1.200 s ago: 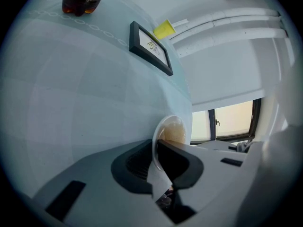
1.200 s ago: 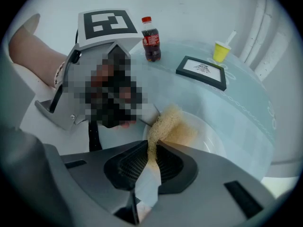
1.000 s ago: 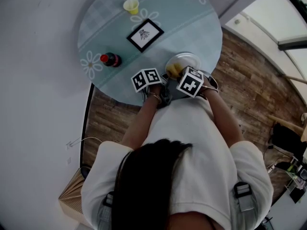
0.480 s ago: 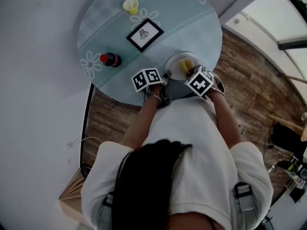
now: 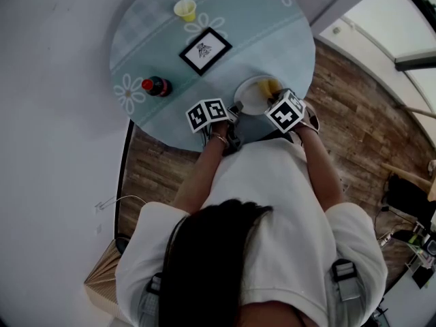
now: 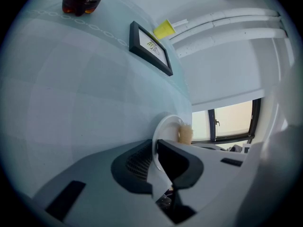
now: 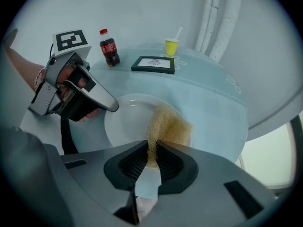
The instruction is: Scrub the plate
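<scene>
A white plate (image 5: 251,97) lies near the front edge of the round table (image 5: 272,33). My left gripper (image 5: 235,107) is shut on the plate's left rim (image 6: 165,126), which shows edge-on between its jaws. My right gripper (image 5: 274,97) points steeply down and is shut on a yellow-brown sponge (image 7: 168,126). The sponge presses on the right part of the plate (image 7: 128,122), reaching its rim. In the left gripper view the sponge (image 6: 185,134) shows at the plate's far side. In the right gripper view the left gripper (image 7: 111,105) rests at the plate's left edge.
A cola bottle (image 5: 156,85) stands at the table's left. A black picture frame (image 5: 206,49) lies mid-table, and a yellow cup with a straw (image 5: 186,8) stands at the back. The table's edge runs just in front of the person; wooden floor lies below.
My right gripper has slid the sponge from the plate's left part across to its right rim, rolling a little. The left gripper and the plate have stayed put.
</scene>
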### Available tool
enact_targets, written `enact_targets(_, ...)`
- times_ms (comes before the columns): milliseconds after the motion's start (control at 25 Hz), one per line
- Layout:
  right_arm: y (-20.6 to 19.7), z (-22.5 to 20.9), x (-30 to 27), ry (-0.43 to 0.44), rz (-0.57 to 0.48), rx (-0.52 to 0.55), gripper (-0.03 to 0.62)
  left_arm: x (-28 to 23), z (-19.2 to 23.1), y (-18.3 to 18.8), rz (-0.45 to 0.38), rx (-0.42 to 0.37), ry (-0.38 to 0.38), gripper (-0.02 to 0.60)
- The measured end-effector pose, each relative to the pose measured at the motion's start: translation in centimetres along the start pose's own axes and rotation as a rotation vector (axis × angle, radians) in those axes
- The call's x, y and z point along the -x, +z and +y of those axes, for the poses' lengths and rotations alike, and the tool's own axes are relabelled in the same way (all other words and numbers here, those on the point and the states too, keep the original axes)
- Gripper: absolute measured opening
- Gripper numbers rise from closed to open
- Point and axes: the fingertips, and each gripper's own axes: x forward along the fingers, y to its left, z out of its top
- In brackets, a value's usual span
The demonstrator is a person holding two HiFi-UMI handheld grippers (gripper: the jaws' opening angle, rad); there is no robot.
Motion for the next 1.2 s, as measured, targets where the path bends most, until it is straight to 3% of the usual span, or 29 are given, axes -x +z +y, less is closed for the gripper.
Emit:
enact_targets(600, 1.7, 1.2, -0.9, 0.045, -0.013, 0.029, 0.064, 0.0, 0.0, 0.1, -0.001, 0.003, 0.000, 0.044)
enact_targets(1200, 4.3, 6.3, -1.6, 0.133, -0.069, 0.111, 0.064, -0.1, 0.0, 0.2, -0.001, 0.004, -0.002, 0.044)
